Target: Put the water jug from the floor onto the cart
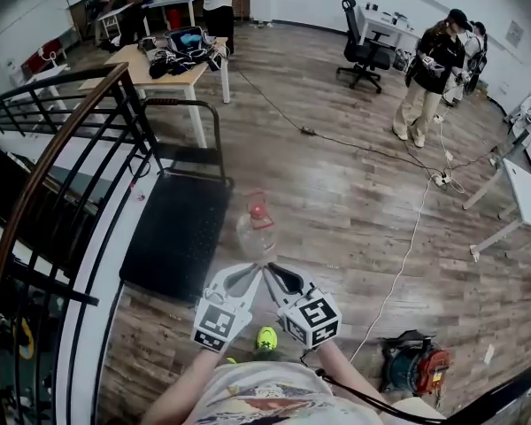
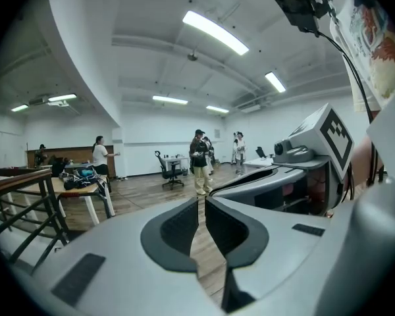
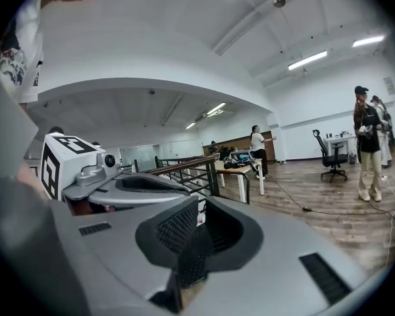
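The water jug (image 1: 255, 230), clear with a red cap, stands upright on the wooden floor beside the right edge of the black flat cart (image 1: 175, 233). The cart's handle (image 1: 188, 104) rises at its far end. My left gripper (image 1: 252, 271) and right gripper (image 1: 271, 271) hang side by side just short of the jug, tips nearly meeting, apart from the jug. Both are shut with nothing between their fingers. In the left gripper view the jaws (image 2: 201, 206) are pressed together; in the right gripper view (image 3: 199, 210) likewise. Neither gripper view shows the jug.
A dark stair railing (image 1: 62, 149) runs along the left of the cart. A table with bags (image 1: 173, 65) stands beyond it. A cable (image 1: 407, 246) crosses the floor on the right, with a cable reel (image 1: 411, 366) near my feet. A person (image 1: 429, 73) stands far right.
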Demonstrator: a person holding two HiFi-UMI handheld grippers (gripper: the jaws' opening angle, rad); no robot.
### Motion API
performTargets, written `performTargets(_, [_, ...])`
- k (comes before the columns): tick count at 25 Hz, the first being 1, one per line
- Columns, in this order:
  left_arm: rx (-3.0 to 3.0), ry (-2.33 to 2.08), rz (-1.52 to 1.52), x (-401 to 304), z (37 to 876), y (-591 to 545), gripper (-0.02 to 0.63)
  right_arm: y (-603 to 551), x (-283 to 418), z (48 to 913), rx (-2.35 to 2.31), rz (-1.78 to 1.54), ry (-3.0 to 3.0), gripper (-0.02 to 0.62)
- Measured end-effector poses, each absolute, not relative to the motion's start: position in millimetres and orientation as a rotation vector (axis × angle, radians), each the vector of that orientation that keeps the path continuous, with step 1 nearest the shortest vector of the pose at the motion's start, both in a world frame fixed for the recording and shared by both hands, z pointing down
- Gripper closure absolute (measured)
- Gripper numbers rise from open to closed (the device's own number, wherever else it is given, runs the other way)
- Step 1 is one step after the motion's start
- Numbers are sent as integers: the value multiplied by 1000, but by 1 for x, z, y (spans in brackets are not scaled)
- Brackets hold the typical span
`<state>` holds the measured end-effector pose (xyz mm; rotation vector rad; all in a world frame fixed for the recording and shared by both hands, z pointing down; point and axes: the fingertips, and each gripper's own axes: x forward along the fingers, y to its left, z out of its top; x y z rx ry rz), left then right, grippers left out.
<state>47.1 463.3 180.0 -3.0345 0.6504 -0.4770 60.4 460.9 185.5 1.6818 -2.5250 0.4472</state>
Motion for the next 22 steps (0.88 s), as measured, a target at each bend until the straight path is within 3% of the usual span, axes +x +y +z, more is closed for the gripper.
performTargets(8, [-3026, 708, -510, 89, 188, 447, 591, 446, 102, 194, 1636, 471, -2543, 574])
performTargets(22, [-2993, 743, -603, 102, 199, 422, 588, 424, 115, 202, 1616, 474, -2555, 574])
